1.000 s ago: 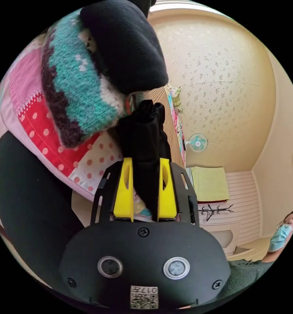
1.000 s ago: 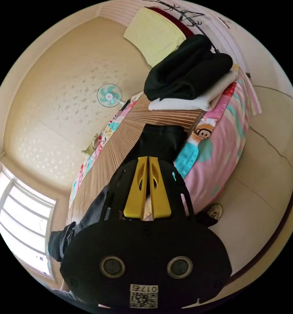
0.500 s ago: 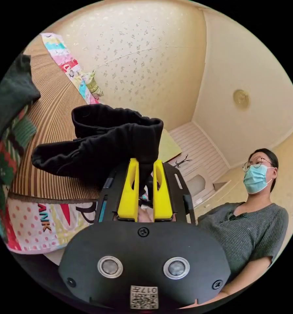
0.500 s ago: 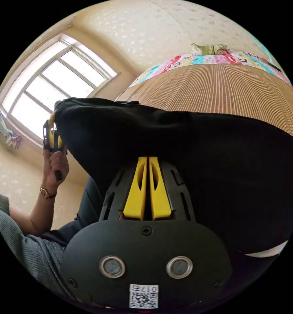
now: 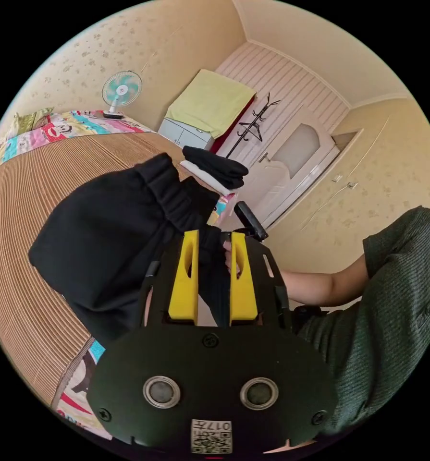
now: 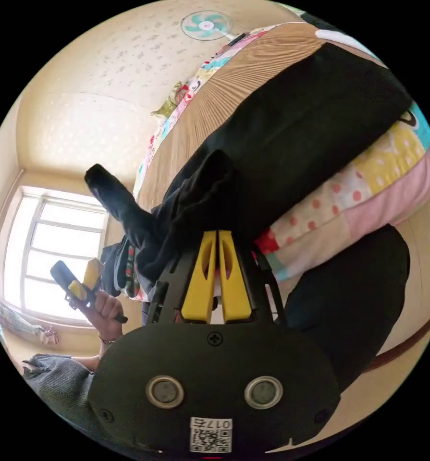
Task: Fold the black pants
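Left gripper view: rides close above the bed mat (image 5: 42, 201), facing across it toward the door (image 5: 296, 163).
Right gripper view: sits low at the bed mat (image 6: 253, 72) edge, rolled sideways, facing along it toward the window (image 6: 56, 254).
Shared: bed mat, black pants (image 5: 109, 235) (image 6: 291, 144), fan (image 5: 121, 91) (image 6: 206, 25).

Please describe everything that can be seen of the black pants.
The black pants are of soft, thick-looking matte cloth with a gathered elastic waistband. They lie bunched on the ribbed straw-coloured bed mat, partly over the bed's edge. The left gripper has cloth between its jaws; the right gripper is shut at their edge.
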